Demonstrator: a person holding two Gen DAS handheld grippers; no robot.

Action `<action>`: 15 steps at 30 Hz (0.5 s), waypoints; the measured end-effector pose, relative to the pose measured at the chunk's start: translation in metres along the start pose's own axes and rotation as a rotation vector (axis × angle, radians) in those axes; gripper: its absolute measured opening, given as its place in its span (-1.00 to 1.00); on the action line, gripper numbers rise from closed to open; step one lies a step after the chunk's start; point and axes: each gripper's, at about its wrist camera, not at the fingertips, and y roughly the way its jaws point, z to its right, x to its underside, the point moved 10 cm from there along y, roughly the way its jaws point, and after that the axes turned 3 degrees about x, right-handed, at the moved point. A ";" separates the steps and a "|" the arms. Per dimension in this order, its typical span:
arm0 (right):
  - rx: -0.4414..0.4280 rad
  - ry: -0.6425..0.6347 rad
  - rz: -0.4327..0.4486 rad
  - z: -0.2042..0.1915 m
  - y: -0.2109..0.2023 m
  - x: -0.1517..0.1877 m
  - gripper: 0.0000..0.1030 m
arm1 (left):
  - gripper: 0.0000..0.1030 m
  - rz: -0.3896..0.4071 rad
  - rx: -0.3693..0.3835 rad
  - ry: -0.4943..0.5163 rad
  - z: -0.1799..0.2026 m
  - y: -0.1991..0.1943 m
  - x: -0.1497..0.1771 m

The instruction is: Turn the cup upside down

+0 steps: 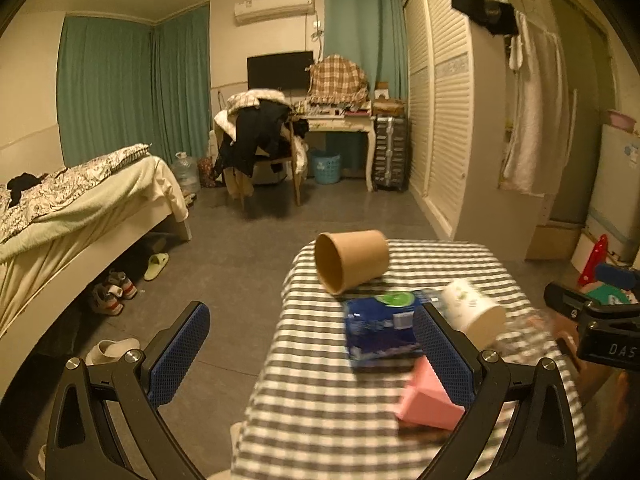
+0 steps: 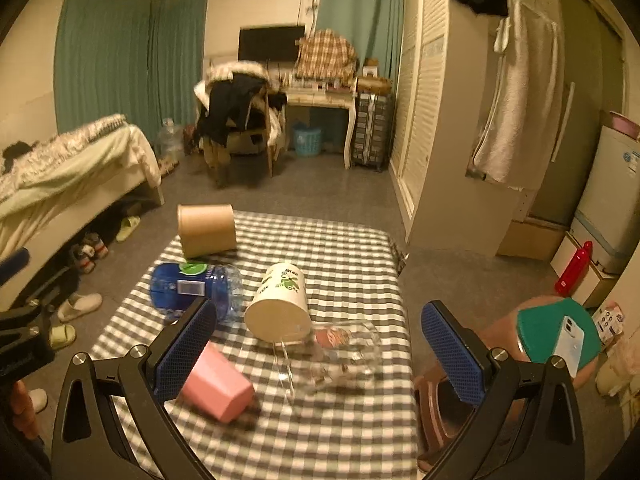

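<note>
Both hand-held grippers are spread wide and hold nothing: the right gripper [image 2: 319, 332] frames the middle of the checked tablecloth [image 2: 352, 256] from the lower part of its frame, and the left gripper [image 1: 311, 330] hangs at the table's left edge, half over the floor. Which cup is meant I cannot tell, because several lie on their sides. The white paper cup [image 2: 280, 300] with green print is at the centre of the right view, its flat base toward the camera, and it seems the nearest candidate. I judge it very light and thin-walled, easy to crush, so a soft grip across the middle of its body looks best. The brown paper cup [image 1: 351, 260] lies at the far table edge, matte and wide. The pink plastic cup [image 2: 218, 386] in the lower left is stiffer, with faceted sides. The clear glass mug [image 2: 344, 354] with a handle would be heavy, slippery and fragile. A blue-labelled water bottle [image 2: 192, 286] lies just beside the white cup.
</note>
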 end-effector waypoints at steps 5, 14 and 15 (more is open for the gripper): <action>-0.053 0.036 -0.133 -0.011 0.068 0.001 0.99 | 1.00 -0.047 -0.023 -0.008 -0.022 0.036 0.005; -0.017 0.006 -0.322 -0.024 0.142 0.018 0.76 | 1.00 -0.106 0.013 -0.022 -0.028 0.069 0.020; -0.013 -0.004 -0.341 -0.027 0.147 0.021 0.76 | 1.00 -0.111 0.019 -0.024 -0.027 0.071 0.021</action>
